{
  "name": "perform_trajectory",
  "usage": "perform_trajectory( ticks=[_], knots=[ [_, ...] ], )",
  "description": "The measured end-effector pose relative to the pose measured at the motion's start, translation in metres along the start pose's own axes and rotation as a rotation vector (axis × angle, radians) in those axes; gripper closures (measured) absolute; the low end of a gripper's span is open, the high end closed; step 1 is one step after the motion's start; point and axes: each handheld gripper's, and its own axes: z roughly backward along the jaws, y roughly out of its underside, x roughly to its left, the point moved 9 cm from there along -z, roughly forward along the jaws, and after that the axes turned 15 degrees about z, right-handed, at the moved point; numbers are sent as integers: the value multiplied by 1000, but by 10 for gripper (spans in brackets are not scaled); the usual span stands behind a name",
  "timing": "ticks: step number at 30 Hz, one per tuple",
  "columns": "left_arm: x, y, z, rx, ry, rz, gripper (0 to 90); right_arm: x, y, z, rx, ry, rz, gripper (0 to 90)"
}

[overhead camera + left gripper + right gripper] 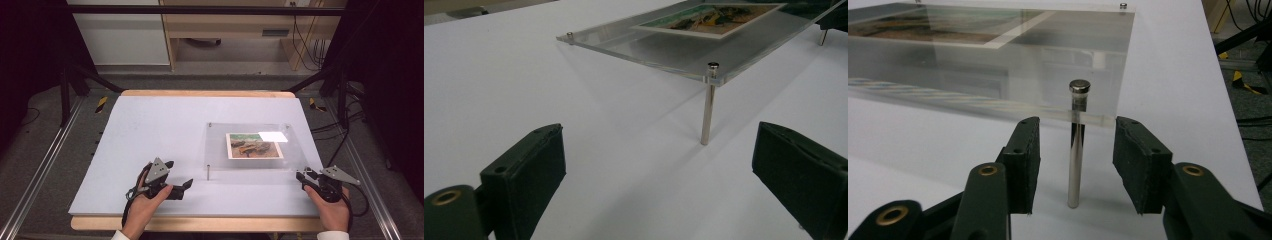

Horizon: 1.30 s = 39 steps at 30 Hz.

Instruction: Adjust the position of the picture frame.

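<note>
A clear acrylic plate (218,150) stands on slim metal posts above the white table, with a printed picture (254,145) under it. My left gripper (179,173) rests open on the table, a short way left of the near-left post (208,172). In the left gripper view that post (707,115) stands ahead of the wide-open jaws, with nothing between them (659,190). My right gripper (301,176) is at the plate's near-right corner. In the right gripper view its open jaws (1075,165) stand either side of the corner post (1076,150) without touching it.
The white board (150,130) lies on a wooden table with bare room to the left and behind the plate. Metal rails (45,165) run along both sides. Cables (345,130) hang off the right edge, near a dark frame.
</note>
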Motion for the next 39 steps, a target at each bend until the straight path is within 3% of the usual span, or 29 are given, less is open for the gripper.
perform_trajectory(
  ticks=[22,26,31,36,39],
  knots=[
    [-3,2,-3,6,-5,6,70,-2,-6,-6,-58,-63,-71,824],
    [-3,2,-3,7,0,17,100,-3,-8,-4,-75,-72,-93,830],
    [-9,0,-7,11,-19,-16,196,-4,-16,0,-103,-90,-115,831],
    [-17,1,-15,14,-13,-19,250,-5,-21,1,-121,-104,-139,830],
    [-23,0,-23,20,-11,-42,268,-5,-23,2,-119,-109,-151,829]
  ],
)
